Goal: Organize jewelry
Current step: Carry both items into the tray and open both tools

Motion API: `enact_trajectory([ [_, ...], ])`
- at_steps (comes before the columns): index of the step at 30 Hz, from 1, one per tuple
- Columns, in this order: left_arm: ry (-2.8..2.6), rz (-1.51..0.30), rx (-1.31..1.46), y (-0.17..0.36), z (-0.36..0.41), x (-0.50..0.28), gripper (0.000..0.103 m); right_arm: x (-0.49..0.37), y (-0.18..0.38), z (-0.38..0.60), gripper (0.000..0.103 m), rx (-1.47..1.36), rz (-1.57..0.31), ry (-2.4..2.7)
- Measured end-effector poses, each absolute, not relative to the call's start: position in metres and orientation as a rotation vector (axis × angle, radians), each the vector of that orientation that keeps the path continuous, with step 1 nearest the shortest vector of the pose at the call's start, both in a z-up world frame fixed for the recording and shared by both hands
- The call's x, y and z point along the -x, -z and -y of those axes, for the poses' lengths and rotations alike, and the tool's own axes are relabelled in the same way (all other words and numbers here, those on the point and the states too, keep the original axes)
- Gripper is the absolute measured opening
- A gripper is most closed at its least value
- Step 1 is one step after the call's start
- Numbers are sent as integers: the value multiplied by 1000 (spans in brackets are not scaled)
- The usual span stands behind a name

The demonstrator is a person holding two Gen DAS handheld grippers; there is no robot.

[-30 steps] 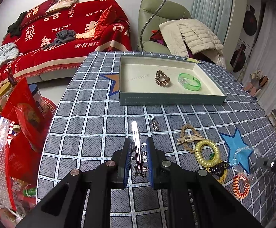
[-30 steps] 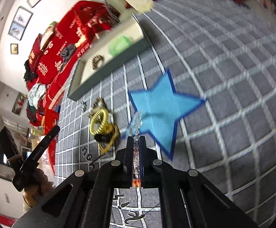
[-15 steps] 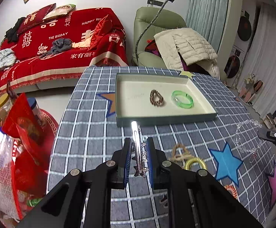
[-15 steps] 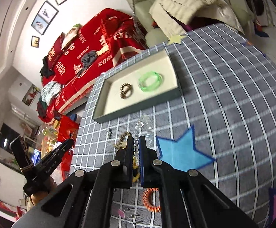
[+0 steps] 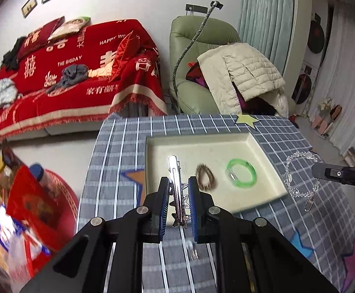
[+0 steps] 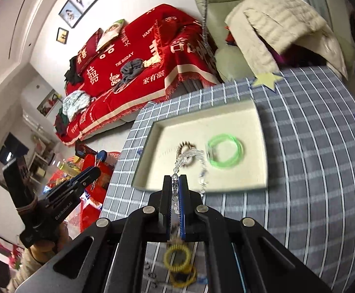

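The shallow cream-lined tray with a grey-green outer wall [image 5: 270, 163] sits on the grey checked tablecloth [image 5: 118, 146] and holds a brown beaded bracelet [image 5: 205, 177] left of a translucent green bangle [image 5: 241, 173], apart from each other.

The left gripper [image 5: 178, 204] has its blue-padded fingers [image 5: 164, 205] closed on a long silver hair clip with star ornaments [image 5: 176, 185]. The clip points away from the camera, over the near left part of the tray. One second ago the same clip was held over bare cloth, well short of the tray; the tray now appears much closer beneath it.

The right gripper [image 6: 176, 199] has its fingers pressed nearly together on a clear crystal bead bracelet [image 6: 189, 156], whose loop hangs over the tray interior in front of the brown bracelet. One second ago this bracelet hung above a blue star patch, away from the tray.

Near the right gripper, yellow coiled hair ties [image 6: 177, 260] lie on the cloth. A red-covered sofa [image 5: 79, 73] and a green armchair [image 5: 197, 48] stand beyond the table.
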State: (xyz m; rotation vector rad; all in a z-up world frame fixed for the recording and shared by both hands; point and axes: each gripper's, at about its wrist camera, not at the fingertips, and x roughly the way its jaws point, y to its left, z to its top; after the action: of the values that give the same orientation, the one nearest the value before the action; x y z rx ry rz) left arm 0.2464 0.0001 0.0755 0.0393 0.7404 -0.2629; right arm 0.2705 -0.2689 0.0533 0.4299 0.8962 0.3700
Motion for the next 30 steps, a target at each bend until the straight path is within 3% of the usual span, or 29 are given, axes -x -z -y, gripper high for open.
enact_trajectory([
  [11, 225, -826, -7, -26, 25, -343, 37, -359, -9, 248, 5, -411, -931, -394],
  [21, 210, -928, -73, 36, 46, -370, 37, -395, 44, 251, 5, -389, -1000, -310],
  [30, 127, -935, -180, 56, 54, -370, 37, -392, 58, 263, 6, -296, -1011, -206],
])
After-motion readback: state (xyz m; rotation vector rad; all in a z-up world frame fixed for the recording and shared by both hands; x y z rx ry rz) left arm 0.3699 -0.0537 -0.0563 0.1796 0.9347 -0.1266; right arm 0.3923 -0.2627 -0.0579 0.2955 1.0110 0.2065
